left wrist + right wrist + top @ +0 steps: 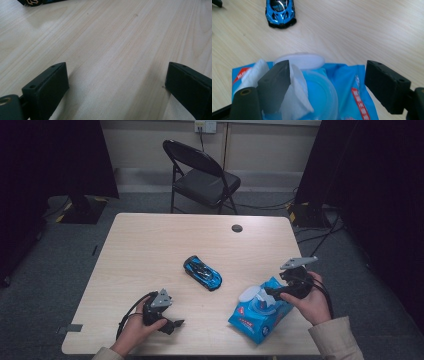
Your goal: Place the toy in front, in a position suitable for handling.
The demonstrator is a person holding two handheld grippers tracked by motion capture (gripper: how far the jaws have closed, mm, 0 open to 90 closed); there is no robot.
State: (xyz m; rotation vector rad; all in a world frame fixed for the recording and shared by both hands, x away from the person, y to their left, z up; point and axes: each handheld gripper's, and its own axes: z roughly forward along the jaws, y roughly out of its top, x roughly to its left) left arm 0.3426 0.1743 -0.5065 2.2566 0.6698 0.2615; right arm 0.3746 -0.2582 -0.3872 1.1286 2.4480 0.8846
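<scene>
— Blue wipes pack (257, 317) sits at the lower right of the high view on the wooden table (150, 250), lid (299, 60) flipped up and a white wipe (295, 95) sticking out of the opening.

— And the right gripper (325, 87)?

— Spread wide over the pack. One finger (274, 83) lies against the wipe, the other (387, 85) hangs free above the wrapper; nothing is pinched.

— The left gripper (167, 320)?

— Lower left of the high view, also wide open, with bare wood between its fingers (47, 87).

— Anything else?

— A blue toy car (202, 272) at mid-table, apart from both.
</scene>
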